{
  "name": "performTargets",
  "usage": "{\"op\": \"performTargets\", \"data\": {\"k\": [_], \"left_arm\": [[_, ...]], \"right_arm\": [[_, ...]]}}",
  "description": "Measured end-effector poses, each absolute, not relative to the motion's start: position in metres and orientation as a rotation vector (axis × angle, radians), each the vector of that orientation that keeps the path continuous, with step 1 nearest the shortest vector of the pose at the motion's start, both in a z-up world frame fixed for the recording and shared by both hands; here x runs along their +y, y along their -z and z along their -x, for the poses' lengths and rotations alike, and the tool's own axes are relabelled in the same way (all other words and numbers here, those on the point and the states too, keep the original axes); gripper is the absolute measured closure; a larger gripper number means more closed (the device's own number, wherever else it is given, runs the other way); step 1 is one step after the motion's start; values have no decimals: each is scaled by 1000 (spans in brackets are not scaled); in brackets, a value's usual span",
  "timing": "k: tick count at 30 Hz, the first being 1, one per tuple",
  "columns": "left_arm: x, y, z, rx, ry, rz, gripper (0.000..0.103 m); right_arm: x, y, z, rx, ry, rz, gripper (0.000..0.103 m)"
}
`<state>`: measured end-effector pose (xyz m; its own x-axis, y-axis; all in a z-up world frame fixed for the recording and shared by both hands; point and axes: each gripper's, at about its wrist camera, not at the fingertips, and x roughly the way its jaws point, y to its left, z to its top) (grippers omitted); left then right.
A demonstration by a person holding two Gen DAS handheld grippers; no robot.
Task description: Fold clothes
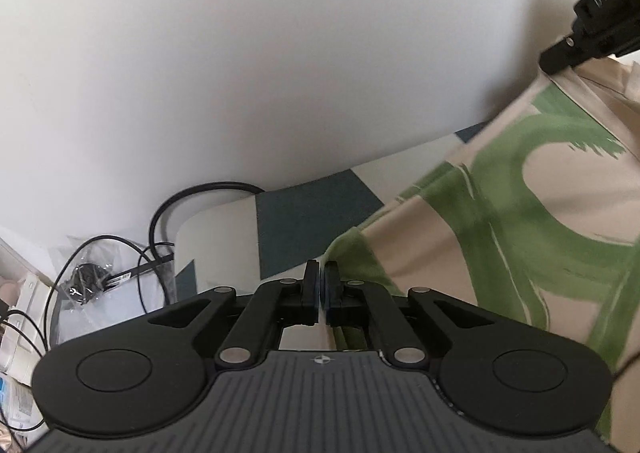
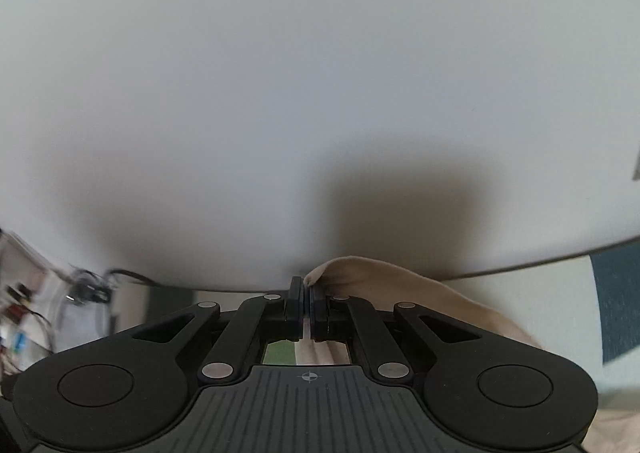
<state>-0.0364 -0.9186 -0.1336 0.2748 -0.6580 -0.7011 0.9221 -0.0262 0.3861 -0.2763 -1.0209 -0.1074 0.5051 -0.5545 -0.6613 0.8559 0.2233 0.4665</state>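
Observation:
A beige garment with broad green brush strokes hangs stretched in the air at the right of the left wrist view. My left gripper is shut on its green lower corner. My right gripper shows at the top right of that view, pinching the garment's upper edge. In the right wrist view my right gripper is shut on a beige fold of the garment, which drapes away to the right.
A white wall fills most of both views. Below lies a surface with teal and pale patches. Black cables and plastic-wrapped items lie at the left by the wall.

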Motion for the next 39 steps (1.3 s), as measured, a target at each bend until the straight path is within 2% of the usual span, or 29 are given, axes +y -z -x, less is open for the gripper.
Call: {"op": "performTargets", "data": {"k": [2, 3, 5, 6, 7, 8, 9, 15, 18, 20, 21, 22, 23, 26, 30, 31, 33, 35, 36, 37, 39], "left_arm": [[-926, 140, 37, 358, 1277, -960, 77], [-928, 142, 38, 357, 1264, -965, 55], [-923, 136, 36, 332, 1265, -943, 36], [-921, 131, 36, 323, 1268, -931, 34], [-918, 124, 36, 325, 1279, -916, 34], [-916, 117, 37, 327, 1294, -898, 34], [-912, 107, 40, 331, 1322, -874, 34], [-908, 64, 115, 355, 1629, -821, 34], [-900, 65, 174, 358, 1761, -899, 34], [-892, 80, 199, 347, 1781, -958, 34], [-888, 88, 207, 352, 1788, -982, 34], [-884, 96, 210, 376, 1789, -995, 34], [-880, 103, 212, 400, 1791, -1008, 34], [-869, 113, 207, 430, 1769, -1027, 34], [-855, 121, 193, 452, 1728, -1045, 34], [-851, 123, 190, 457, 1718, -1049, 34], [-844, 126, 183, 468, 1698, -1058, 34], [-837, 130, 177, 481, 1678, -1063, 33], [-837, 129, 175, 495, 1671, -1052, 33], [-837, 128, 173, 509, 1665, -1043, 33], [-834, 126, 171, 518, 1659, -1033, 33]], "right_arm": [[-1028, 118, 272, 437, 1018, -890, 101], [-1030, 124, 270, 460, 1021, -883, 100], [-1034, 134, 267, 513, 1028, -857, 95], [-1034, 136, 267, 535, 1041, -838, 82], [-1028, 134, 267, 538, 1058, -820, 60], [-1025, 131, 274, 517, 1070, -812, 51], [-1021, 126, 284, 477, 1059, -824, 46], [-973, 75, 388, 253, 1080, -895, 47], [-945, 57, 438, 290, 1151, -863, 51], [-931, 56, 461, 377, 1201, -849, 64], [-926, 59, 470, 434, 1225, -845, 75], [-920, 63, 478, 490, 1244, -843, 81], [-915, 70, 478, 535, 1232, -851, 81], [-900, 90, 469, 586, 1152, -874, 77], [-890, 106, 428, 726, 1147, -838, 58], [-884, 108, 411, 742, 1149, -803, 50], [-882, 112, 397, 782, 1149, -771, 45], [-885, 119, 388, 841, 1166, -760, 51], [-887, 123, 389, 862, 1180, -761, 68], [-890, 126, 391, 882, 1195, -762, 98], [-898, 126, 399, 866, 1214, -770, 99]]}}
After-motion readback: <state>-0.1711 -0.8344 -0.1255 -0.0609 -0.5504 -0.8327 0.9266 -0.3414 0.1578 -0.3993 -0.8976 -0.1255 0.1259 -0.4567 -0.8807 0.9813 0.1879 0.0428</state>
